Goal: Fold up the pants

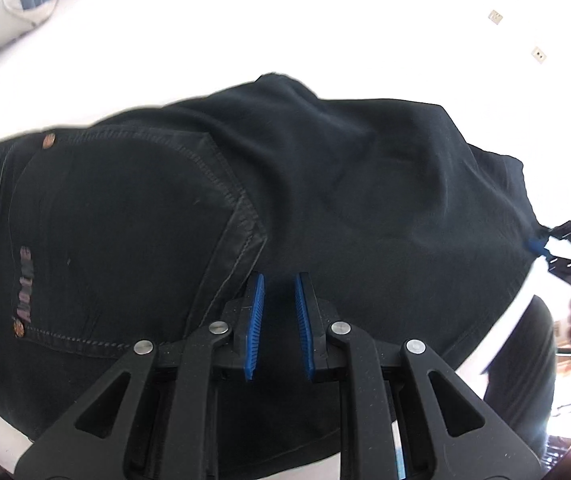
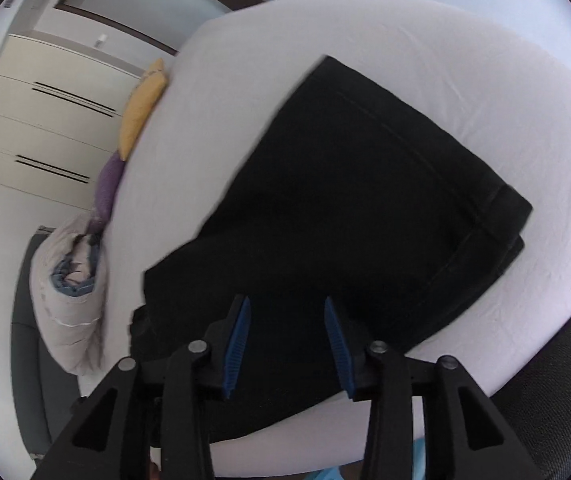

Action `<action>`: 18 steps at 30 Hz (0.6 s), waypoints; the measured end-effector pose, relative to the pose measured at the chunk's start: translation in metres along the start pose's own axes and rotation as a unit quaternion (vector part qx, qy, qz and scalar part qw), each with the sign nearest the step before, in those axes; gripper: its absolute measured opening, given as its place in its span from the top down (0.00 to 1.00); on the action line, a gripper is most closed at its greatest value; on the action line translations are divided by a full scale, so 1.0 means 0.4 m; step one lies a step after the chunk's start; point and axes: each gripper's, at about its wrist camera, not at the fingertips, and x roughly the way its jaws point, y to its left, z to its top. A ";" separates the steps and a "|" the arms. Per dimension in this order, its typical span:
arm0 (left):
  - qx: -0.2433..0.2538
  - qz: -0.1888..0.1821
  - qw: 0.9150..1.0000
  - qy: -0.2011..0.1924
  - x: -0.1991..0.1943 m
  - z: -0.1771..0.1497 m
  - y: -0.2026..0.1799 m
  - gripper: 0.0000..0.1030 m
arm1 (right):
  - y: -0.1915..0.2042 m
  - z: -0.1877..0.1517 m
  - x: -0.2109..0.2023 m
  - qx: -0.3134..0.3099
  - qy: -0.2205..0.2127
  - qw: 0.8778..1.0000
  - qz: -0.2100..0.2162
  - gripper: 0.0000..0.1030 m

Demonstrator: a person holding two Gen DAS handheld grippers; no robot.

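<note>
Black pants [image 1: 285, 208] lie folded on a white bed [image 1: 165, 40]. The left wrist view shows a back pocket [image 1: 125, 220] with stitching and a logo. My left gripper [image 1: 279, 280] is open, its blue pads just above the fabric beside the pocket's corner, holding nothing. The right gripper [image 1: 541, 246] shows at the pants' right edge, held by a hand. In the right wrist view the pants [image 2: 345, 208] form a folded rectangle with the hem at right, and my right gripper [image 2: 287, 304] is open over their near edge, empty.
A rolled quilt [image 2: 69, 300] and yellow and purple pillows [image 2: 141, 108] lie along the bed's left side. A cabinet with drawers [image 2: 45, 120] stands beyond. A black chair [image 2: 557, 380] is at the bed's near right edge.
</note>
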 end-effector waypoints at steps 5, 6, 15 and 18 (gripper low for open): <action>0.013 0.035 0.999 -0.001 -0.051 -0.043 0.031 0.85 | -0.005 -0.001 -0.084 0.005 -0.025 0.998 -0.065 0.88; 0.014 0.031 0.999 -0.007 -0.070 -0.048 0.036 0.85 | 0.041 -0.002 -0.095 -0.022 -0.032 0.998 -0.053 0.84; -0.034 0.064 0.995 -0.075 -0.121 0.111 0.212 0.85 | 0.631 -0.124 0.219 -0.237 0.117 0.947 0.185 0.74; -0.052 0.101 0.992 -0.045 -0.074 0.131 0.292 0.85 | 0.717 -0.167 0.381 -0.231 0.173 0.940 0.182 0.74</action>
